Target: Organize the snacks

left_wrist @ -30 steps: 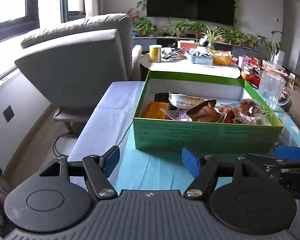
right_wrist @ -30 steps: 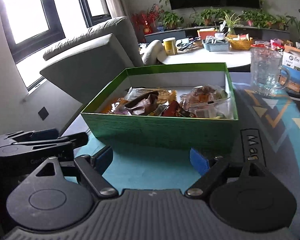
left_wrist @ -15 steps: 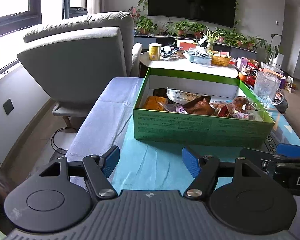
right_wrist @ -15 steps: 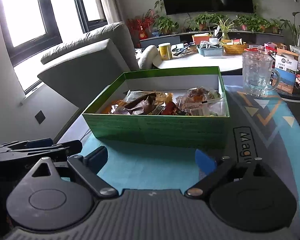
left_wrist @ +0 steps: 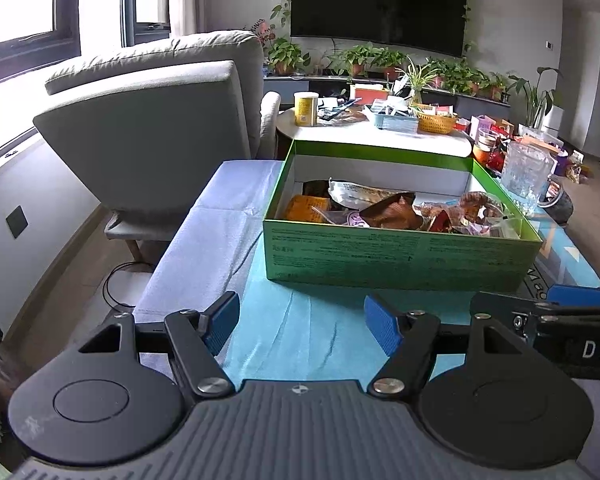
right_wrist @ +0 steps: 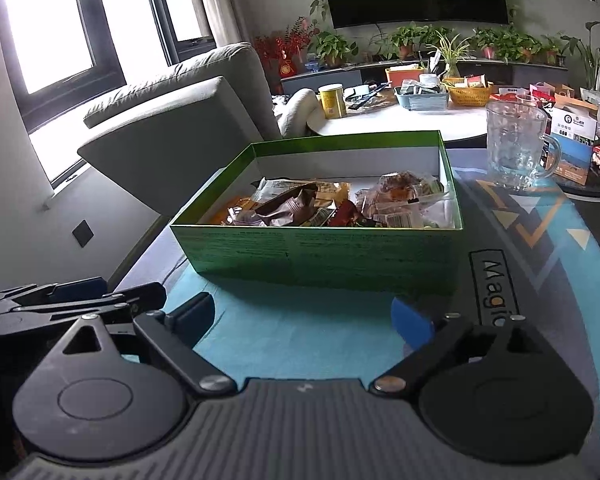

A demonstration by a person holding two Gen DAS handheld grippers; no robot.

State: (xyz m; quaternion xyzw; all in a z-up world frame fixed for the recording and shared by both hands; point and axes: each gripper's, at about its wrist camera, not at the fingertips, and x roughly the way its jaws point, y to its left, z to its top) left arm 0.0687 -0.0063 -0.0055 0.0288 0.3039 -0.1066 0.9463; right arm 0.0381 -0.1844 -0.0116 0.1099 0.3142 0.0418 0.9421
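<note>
The left gripper hangs above the light blue cloth with its blue pads spread wide and nothing between them. The right gripper hovers beside it, its jaws also wide apart and empty; its dark body shows at the right edge of the left view. Ahead of both, well short of their fingertips, a green box sits on the table, open at the top with a white inside. The snacks lie piled in the near half of the box: a brown wrapper, an orange packet and several clear bags. A glass mug stands on the patterned mat just past the box's far right corner. A grey armchair stands to the left of the table.
</note>
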